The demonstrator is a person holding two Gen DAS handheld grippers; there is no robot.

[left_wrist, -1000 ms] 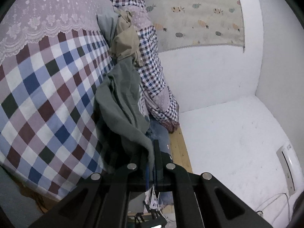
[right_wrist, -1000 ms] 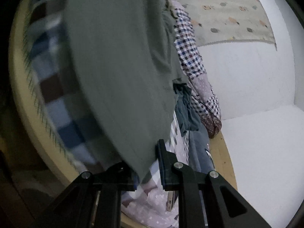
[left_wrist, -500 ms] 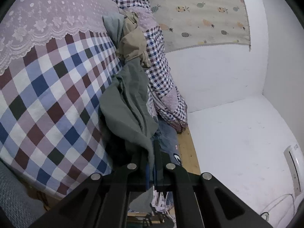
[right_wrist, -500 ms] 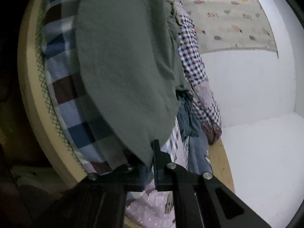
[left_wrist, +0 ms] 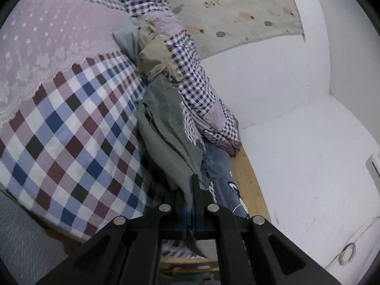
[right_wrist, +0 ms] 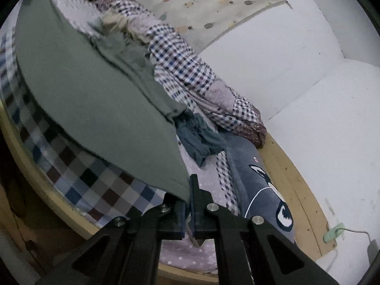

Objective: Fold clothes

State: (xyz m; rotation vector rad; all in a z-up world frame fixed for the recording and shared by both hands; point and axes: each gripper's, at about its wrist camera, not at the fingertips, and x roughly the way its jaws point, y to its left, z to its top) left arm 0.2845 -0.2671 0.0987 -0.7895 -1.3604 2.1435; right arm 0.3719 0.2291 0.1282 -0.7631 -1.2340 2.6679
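Observation:
A grey-green garment (left_wrist: 166,128) hangs bunched over the checked bedspread (left_wrist: 71,137), and my left gripper (left_wrist: 190,190) is shut on its lower edge. In the right wrist view the same grey-green garment (right_wrist: 90,104) spreads wide and flat above the bed, with my right gripper (right_wrist: 188,194) shut on its near corner. A tan piece of clothing (left_wrist: 154,57) lies crumpled further up the bed, beside a pale blue-grey one (left_wrist: 125,40).
A rolled checked quilt (left_wrist: 197,90) runs along the white wall (left_wrist: 273,83). A dark teal cloth (right_wrist: 199,137) and a blue cartoon pillow (right_wrist: 258,185) lie by the wooden bed frame (right_wrist: 292,180). A green plug (right_wrist: 332,235) sits at the far right.
Both grippers have swung further over the bed, keeping their hold. The garment now stretches out flatter in the right wrist view, and the pillow and bed frame have come into sight.

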